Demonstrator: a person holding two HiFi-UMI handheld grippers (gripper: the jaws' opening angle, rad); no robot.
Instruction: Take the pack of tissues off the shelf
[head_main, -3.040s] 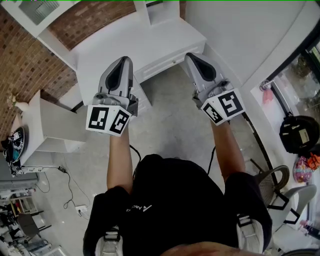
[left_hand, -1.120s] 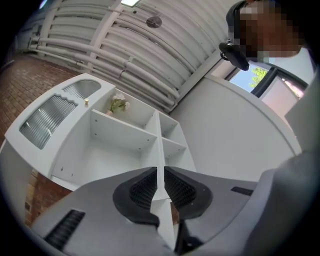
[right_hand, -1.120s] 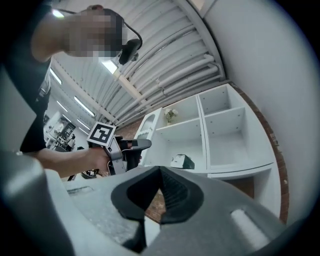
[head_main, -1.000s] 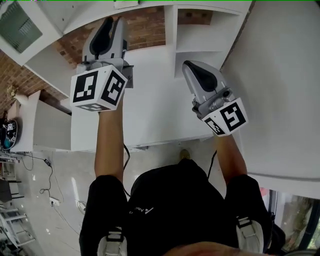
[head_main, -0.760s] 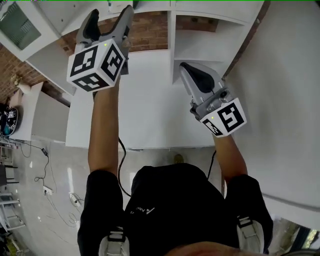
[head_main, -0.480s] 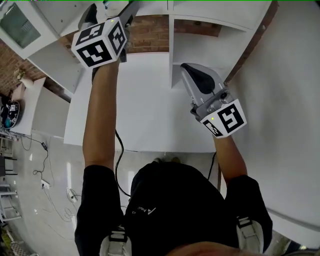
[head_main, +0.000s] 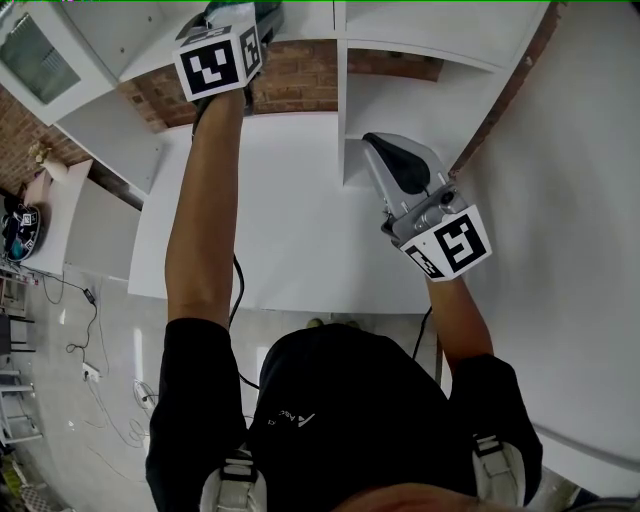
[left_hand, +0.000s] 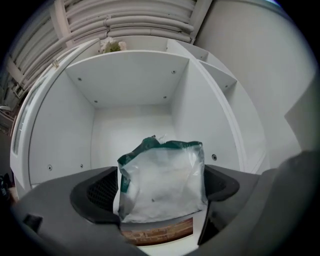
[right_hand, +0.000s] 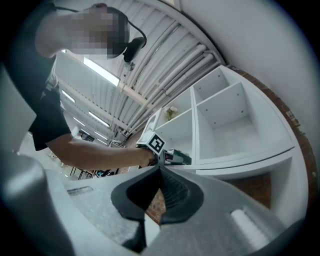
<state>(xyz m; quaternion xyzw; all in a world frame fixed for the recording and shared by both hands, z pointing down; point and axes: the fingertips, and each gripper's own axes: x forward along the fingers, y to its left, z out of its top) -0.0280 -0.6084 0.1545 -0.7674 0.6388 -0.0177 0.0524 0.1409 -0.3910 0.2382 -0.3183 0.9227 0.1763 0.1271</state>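
So the pack of tissues (left_hand: 160, 175) is a soft, crinkly clear plastic bag with white tissue showing through and a dark green band across the top and down its left edge. It's standing upright at the near edge of a white shelf (left_hand: 130, 85) cubby, with the cubby's back wall well behind it.

The left gripper (left_hand: 163, 189) is reached up to it, and its fingers (left_hand: 102, 192) are opening. They're spread wide, one on each side of the pack, with the bag right between them. I don't see the pads squeezing it.

The right gripper (right_hand: 160, 175) hangs lower, off to the right, away from the pack. Its fingers (right_hand: 175, 192) are closed together with nothing in them.
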